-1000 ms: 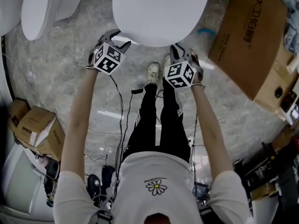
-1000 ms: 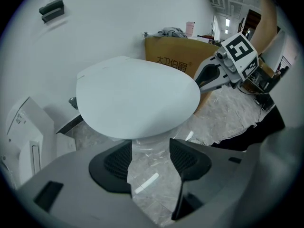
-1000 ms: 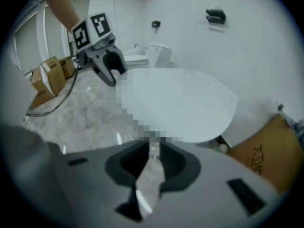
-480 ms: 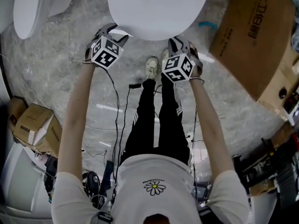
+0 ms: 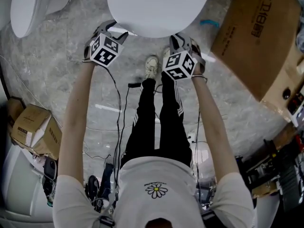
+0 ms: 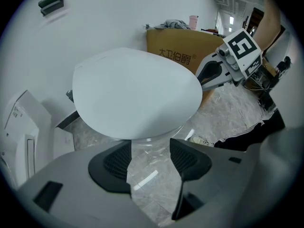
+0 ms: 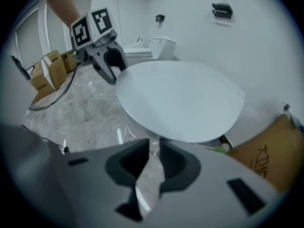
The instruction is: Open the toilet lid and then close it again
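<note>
Toilet lid (image 5: 159,6): white oval, lying face-up over the bowl, near the wall and straight ahead of the person. Cannot tell whether it is seated fully down. Left gripper (image 5: 116,30) is at the lid's front-left edge. Its jaws are well apart with nothing between them; only the grey marbled floor (image 5: 61,80) shows through the gap, and the lid rim sits just beyond the fingertips. Right gripper (image 5: 183,41) is at the front-right edge, jaws drawn to a narrow slit with floor visible through it, gripping nothing. Both grippers point steeply down. Person's shoes (image 5: 151,69) stand just before the bowl, between the two grippers. Large cardboard box (image 5: 251,37) to the right of the lid; second toilet (image 5: 33,8) off to the left; cables (image 5: 121,122) trail across the floor.
</note>
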A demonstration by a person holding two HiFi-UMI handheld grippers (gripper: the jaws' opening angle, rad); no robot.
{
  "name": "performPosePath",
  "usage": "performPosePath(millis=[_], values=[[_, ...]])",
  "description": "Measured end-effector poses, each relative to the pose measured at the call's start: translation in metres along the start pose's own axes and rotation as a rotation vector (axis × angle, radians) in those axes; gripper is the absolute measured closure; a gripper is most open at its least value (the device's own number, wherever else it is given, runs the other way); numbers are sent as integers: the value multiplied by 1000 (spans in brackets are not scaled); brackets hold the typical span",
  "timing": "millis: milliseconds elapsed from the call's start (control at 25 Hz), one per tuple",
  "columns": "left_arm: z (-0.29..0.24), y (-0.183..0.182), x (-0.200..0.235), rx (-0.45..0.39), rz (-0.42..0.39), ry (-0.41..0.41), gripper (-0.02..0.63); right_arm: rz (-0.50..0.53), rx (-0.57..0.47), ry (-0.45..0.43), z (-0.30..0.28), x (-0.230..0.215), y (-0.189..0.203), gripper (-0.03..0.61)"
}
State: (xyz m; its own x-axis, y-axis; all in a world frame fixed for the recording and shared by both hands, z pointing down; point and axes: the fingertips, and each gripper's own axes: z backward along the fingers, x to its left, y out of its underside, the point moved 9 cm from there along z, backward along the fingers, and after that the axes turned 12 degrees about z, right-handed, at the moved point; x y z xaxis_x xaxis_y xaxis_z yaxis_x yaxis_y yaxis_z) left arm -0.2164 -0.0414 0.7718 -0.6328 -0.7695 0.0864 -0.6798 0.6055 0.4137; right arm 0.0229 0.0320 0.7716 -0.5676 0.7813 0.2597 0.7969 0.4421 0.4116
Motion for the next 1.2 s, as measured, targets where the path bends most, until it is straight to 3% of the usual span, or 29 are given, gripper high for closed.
performPosePath(millis=[240,360,520,680,840,1040,1200], values=[[19,-11,-6,61,77,46,347,54,-30,56,40,-21,-8,495],[51,-31,-5,1,103,8,351,59,-52,105,69,-44,-26,494],[113,-94,14,-189,167,-55,351,27,-116,213,116,-93,-65,494],[208,-157,9,-441,316,-54,351,-112,-264,305,199,-130,-117,494],[296,-201,-20,-628,331,-100,391,-186,-422,415,290,-146,-162,495],[390,-222,-70,-865,302,-144,444,-159,-605,520,386,-140,-202,495],[449,-216,-114,-1023,340,-228,474,-141,-741,553,446,-120,-210,495]])
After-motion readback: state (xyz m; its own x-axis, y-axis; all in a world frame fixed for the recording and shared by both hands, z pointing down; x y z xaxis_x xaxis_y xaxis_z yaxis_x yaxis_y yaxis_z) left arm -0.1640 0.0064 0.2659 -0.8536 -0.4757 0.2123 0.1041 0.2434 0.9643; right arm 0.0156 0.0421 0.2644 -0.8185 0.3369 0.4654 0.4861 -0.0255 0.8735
